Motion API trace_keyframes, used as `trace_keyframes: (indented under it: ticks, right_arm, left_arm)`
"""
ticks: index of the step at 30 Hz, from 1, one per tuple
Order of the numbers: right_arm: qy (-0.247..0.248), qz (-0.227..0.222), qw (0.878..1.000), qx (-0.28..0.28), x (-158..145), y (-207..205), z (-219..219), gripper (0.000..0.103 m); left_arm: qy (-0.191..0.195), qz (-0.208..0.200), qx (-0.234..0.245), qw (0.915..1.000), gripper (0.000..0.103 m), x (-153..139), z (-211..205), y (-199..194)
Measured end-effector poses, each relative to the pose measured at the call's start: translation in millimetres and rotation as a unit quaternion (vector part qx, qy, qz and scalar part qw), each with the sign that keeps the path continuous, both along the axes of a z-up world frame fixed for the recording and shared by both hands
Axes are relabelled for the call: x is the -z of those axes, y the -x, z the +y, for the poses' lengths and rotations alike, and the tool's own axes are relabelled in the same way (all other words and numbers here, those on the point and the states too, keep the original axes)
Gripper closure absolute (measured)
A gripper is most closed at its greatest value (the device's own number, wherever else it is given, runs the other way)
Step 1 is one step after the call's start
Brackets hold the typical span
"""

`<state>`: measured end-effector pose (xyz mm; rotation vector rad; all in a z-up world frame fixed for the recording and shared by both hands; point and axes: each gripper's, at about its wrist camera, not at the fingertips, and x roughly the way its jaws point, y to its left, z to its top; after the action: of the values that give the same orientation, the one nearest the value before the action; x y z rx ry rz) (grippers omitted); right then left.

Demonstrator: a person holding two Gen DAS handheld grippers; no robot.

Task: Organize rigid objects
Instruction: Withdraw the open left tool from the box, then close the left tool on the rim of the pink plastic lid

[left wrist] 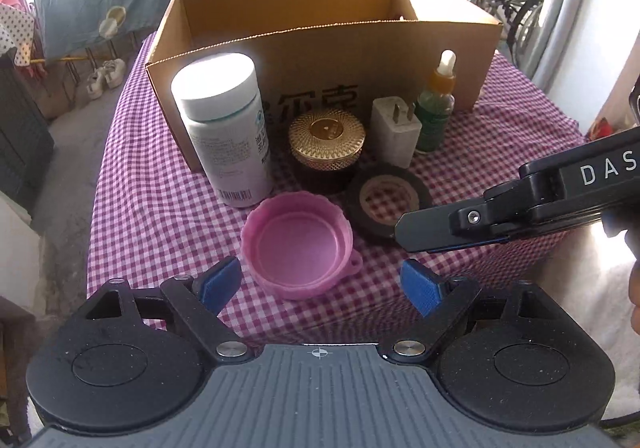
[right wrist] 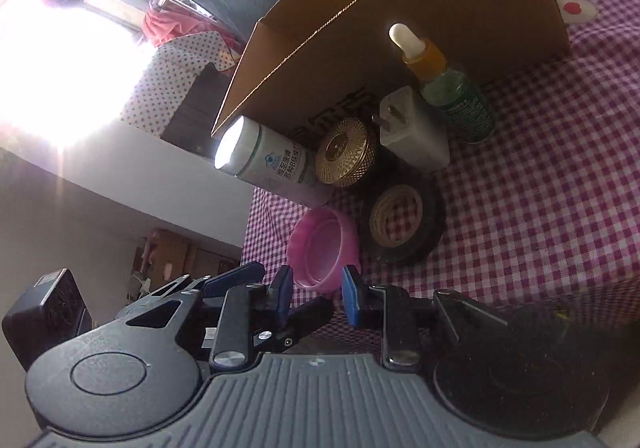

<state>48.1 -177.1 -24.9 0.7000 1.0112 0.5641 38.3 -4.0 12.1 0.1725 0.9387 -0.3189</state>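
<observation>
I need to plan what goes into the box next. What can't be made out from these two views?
- Inside of the cardboard box: left wrist view, floor hidden by its front wall; right wrist view shows only the outside.
- White bottle: cap washed out by glare in both views.
- Right claw: left wrist view, seen side-on, cut off at the right edge.

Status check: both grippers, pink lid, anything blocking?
Left gripper open, empty. Right gripper slightly open, empty. Pink lid on tablecloth, untouched. Tape roll beside it.
</observation>
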Motion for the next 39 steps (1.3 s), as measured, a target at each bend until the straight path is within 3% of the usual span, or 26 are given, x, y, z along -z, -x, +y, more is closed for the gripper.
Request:
trace_keyframes:
  ticks: [4, 11, 18, 32, 39]
  right_arm:
    - [0.017, 0.006, 1.000, -0.002, 5, -4, 17, 0.074]
    - [0.030, 0.011, 0.999, 0.008, 8, -14, 30, 0.074]
    - [0.036, 0.018, 0.999, 0.015, 15, -28, 38, 0.074]
    - [0.087, 0.000, 0.996, 0.010, 14, -29, 60, 0.079]
    - [0.088, -0.012, 0.996, 0.007, 9, -20, 67, 0.079]
  left_arm:
    - [-0.023, -0.008, 0.001, 0.9997, 0.016, 12, -1, 0]
    - [0.000, -0.008, -0.004, 1.0000, 0.016, 18, 12, -8]
    - [0.025, 0.000, -0.011, 0.9996, 0.031, 23, 18, -14]
    - [0.023, -0.012, 0.002, 0.9997, 0.032, 25, 16, -9]
    - [0.024, -0.027, -0.001, 0.9993, 0.032, 14, 17, -1]
